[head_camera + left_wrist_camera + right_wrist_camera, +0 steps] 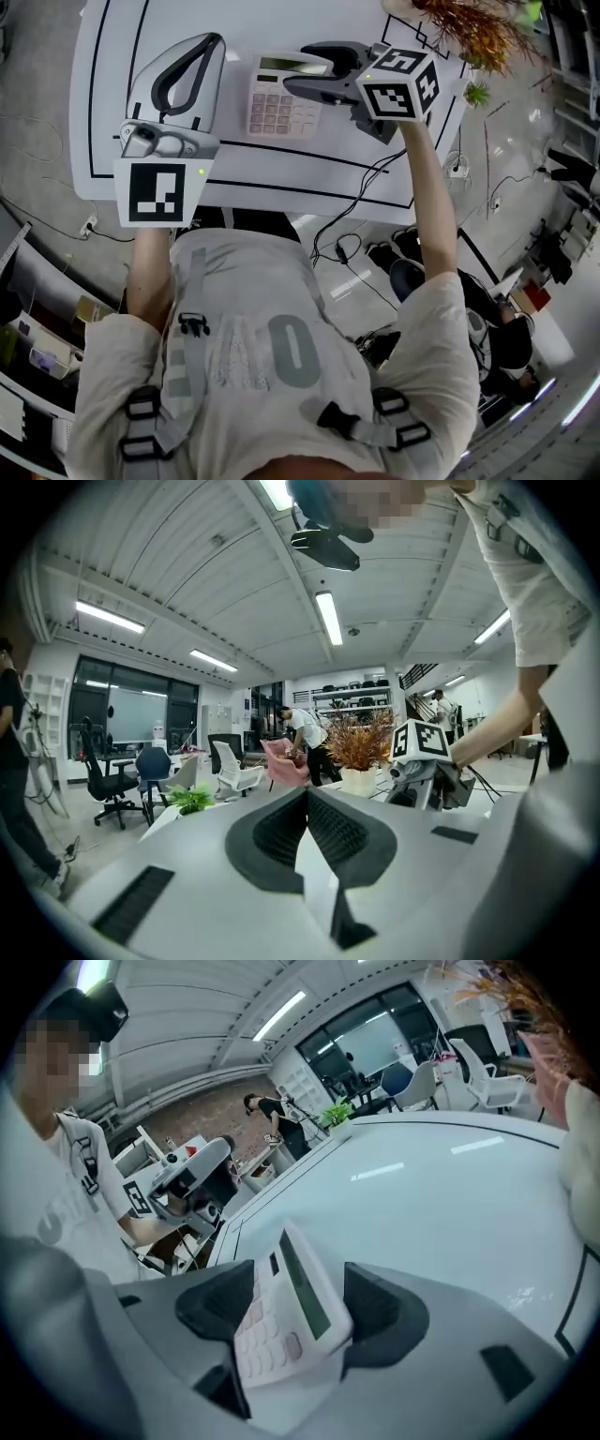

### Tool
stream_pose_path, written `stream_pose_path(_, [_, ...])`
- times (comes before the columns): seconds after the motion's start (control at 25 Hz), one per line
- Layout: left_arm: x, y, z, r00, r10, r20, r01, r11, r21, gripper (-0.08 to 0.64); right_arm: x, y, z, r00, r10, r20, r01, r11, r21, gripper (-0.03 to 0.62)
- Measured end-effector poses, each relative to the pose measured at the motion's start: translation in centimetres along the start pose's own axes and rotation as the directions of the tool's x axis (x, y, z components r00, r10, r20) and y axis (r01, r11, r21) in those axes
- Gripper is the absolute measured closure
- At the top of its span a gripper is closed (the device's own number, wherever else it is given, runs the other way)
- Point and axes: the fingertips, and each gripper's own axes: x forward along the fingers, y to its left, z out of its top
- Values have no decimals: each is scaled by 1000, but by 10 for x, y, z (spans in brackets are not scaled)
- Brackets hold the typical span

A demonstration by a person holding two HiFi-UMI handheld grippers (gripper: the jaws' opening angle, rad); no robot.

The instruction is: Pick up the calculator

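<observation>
Right gripper view shows my right gripper (300,1305) clamped across the calculator (272,1335), tilted between the pads over the white table (422,1204); grasp judged made, lift not yet confirmed, while my left gripper (307,803) hangs closed and empty at left.

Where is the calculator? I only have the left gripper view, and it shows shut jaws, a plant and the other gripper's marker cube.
Observer: The head view shows the calculator at the middle of the white table, just right of your left gripper and apart from it.
Operator: Has the right gripper reached it?
Observer: Yes. In the right gripper view, the calculator stands between the right gripper jaws, with a pad against each side.
Operator: From which side does it come in?
Observer: From the right in the head view, with its jaws pointing toward your left gripper at the calculator's display end.
</observation>
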Motion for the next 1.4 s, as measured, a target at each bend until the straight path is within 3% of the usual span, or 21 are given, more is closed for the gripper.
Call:
stream_pose_path(0.24, [3,0,-8,1000,4,-13,-4,1000,-6,540,7,-1,-11,996,37,-83,-38,999,-8,335])
stream_pose_path(0.36, [4,0,-11,1000,0,-22,-1,1000,-11,540,8,-2,-12,993,42,-113,-42,999,2,393])
stream_pose_path(0.6, [5,-1,-14,1000,4,-26,-4,1000,-23,540,7,0,-13,984,91,-152,-88,996,29,430])
stream_pose_path(0.96, [10,-1,-15,999,17,-35,-18,1000,-22,540,-7,5,-12,988,149,-51,-147,988,50,495])
stream_pose_path(1.4, [10,-6,-7,999,9,-32,-9,1000,14,540,-15,12,-4,987,159,-11,-159,986,41,509])
